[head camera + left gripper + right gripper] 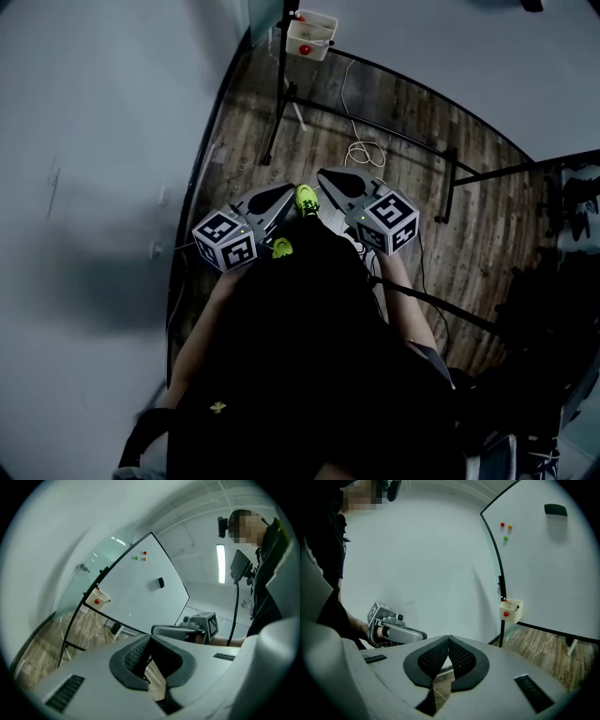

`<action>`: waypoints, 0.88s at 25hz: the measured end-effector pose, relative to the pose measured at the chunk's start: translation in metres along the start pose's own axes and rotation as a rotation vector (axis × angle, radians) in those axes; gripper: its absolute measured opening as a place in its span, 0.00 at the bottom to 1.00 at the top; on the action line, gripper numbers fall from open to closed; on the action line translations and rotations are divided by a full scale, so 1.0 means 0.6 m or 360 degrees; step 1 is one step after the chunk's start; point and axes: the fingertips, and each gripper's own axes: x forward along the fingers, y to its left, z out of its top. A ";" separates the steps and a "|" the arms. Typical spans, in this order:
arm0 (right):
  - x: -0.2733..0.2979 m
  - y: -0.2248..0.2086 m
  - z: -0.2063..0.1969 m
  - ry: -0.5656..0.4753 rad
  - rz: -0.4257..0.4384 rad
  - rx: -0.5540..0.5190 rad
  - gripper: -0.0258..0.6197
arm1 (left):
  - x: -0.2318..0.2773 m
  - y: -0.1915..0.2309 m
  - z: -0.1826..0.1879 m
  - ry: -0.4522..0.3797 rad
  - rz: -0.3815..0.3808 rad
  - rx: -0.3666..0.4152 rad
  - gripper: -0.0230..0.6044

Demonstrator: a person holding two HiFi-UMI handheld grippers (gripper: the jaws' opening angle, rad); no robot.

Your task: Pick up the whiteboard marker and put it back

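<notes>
A small white box hangs on the whiteboard stand at the far end of the floor, with a red round piece on its front. A few thin sticks that may be markers poke out of the box; they are too small to tell apart. My left gripper and right gripper are held side by side in front of my body, well short of the box. In the left gripper view the left gripper has its jaws meeting with nothing between them. The right gripper is likewise shut and empty.
The whiteboard carries a black eraser and small coloured magnets. Its black stand legs and a coiled white cable lie on the wooden floor. A grey wall runs along the left. Neon-yellow shoes show below the grippers.
</notes>
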 end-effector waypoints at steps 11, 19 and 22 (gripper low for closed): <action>0.049 -0.102 0.022 -0.0006 0.0007 0.0039 0.04 | 0.062 0.070 0.048 0.0000 0.0084 -0.0028 0.07; 0.091 -0.193 0.049 0.0012 0.0076 0.0039 0.04 | 0.127 0.131 0.094 -0.0012 0.0153 -0.0047 0.07; 0.099 -0.231 0.057 0.0024 0.0091 0.0038 0.04 | 0.155 0.146 0.104 -0.0011 0.0175 -0.0057 0.07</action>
